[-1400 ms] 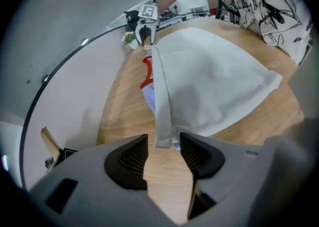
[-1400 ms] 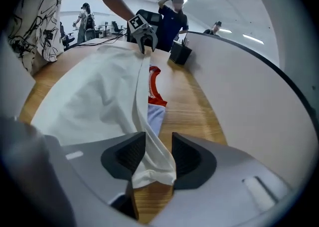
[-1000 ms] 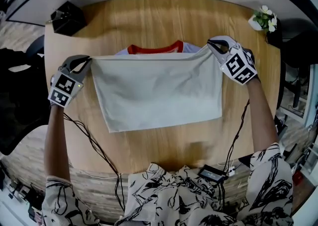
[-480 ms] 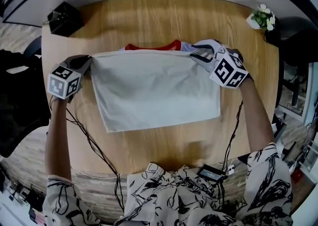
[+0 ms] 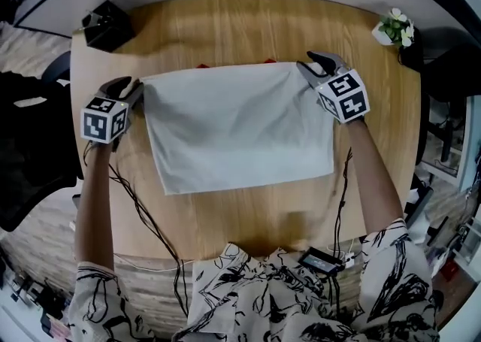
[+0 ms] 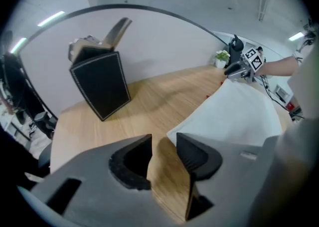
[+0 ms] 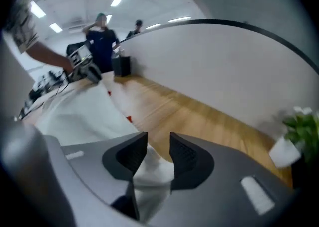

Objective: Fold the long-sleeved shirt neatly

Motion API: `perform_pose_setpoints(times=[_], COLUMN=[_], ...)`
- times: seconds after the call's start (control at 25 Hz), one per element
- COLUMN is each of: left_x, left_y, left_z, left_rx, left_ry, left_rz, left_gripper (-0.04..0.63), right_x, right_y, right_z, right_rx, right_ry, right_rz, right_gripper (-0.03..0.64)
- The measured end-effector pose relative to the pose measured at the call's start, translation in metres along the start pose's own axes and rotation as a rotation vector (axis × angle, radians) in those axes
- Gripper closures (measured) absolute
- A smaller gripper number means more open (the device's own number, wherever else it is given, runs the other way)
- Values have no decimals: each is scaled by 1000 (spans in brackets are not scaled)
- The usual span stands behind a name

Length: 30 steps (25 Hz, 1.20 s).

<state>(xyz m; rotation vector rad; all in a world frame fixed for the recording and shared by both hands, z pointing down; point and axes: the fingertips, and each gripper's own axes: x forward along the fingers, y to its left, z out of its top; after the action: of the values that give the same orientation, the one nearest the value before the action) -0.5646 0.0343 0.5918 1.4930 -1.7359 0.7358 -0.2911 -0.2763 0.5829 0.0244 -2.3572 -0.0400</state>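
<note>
The white long-sleeved shirt (image 5: 239, 126) lies folded into a flat rectangle on the round wooden table (image 5: 248, 25). Only tiny bits of its red collar (image 5: 269, 61) peek out at the far edge. My left gripper (image 5: 135, 89) is at the shirt's far left corner; its jaws are opening. In the left gripper view (image 6: 163, 143) only bare wood shows between them, and the shirt (image 6: 239, 116) lies just to the right. My right gripper (image 5: 310, 64) is at the far right corner, open. The right gripper view (image 7: 158, 141) has the cloth (image 7: 79, 116) lying loose under the jaws, not pinched.
A black box (image 5: 107, 25) stands at the table's far left, also in the left gripper view (image 6: 99, 89). A small potted plant (image 5: 397, 30) sits at the far right edge. Cables (image 5: 143, 220) trail across the near left. A small dark device (image 5: 322, 261) lies at the near edge.
Both grippers carried the shirt's folded edge away from me over the red collar, laid it flat and let go. Both have rolled, and their jaws now stand apart.
</note>
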Motion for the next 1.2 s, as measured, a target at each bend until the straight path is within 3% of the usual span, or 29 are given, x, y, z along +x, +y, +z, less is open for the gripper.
perform_pose_setpoints(times=[0.08, 0.16, 0.32, 0.44, 0.52, 0.68, 0.84, 0.96, 1.2], left_x=[-18, -42, -111, -172, -213, -291, -368, -410, -470], left_y=[5, 0, -36, -78, -110, -168, -208, -232, -258], left_z=[3, 10, 35, 51, 58, 69, 72, 63, 20], left_rx=[-26, -24, -10, -20, -42, -54, -133, -150, -167], left_ry=[-73, -168, -383, -533, -620, -754, -901, -960, -981], left_rz=[68, 121, 208, 269, 290, 346, 396, 405, 439], left_gripper=[433, 434, 451, 548, 588, 589, 589, 589, 589], right_x=[-24, -58, -146, -214, -255, -325, -388, -435, -522], right_y=[-22, -32, -25, -7, 7, 31, 57, 67, 95], right_z=[-2, -2, 19, 37, 44, 55, 63, 58, 34], right_rx=[156, 213, 216, 195, 175, 148, 92, 99, 163], right_ry=[-77, -157, -361, -495, -550, -634, -731, -783, -834], right_rz=[-90, -163, -248, -263, -272, -281, -283, -338, -470], right_gripper=[462, 460, 507, 602, 609, 611, 611, 609, 611])
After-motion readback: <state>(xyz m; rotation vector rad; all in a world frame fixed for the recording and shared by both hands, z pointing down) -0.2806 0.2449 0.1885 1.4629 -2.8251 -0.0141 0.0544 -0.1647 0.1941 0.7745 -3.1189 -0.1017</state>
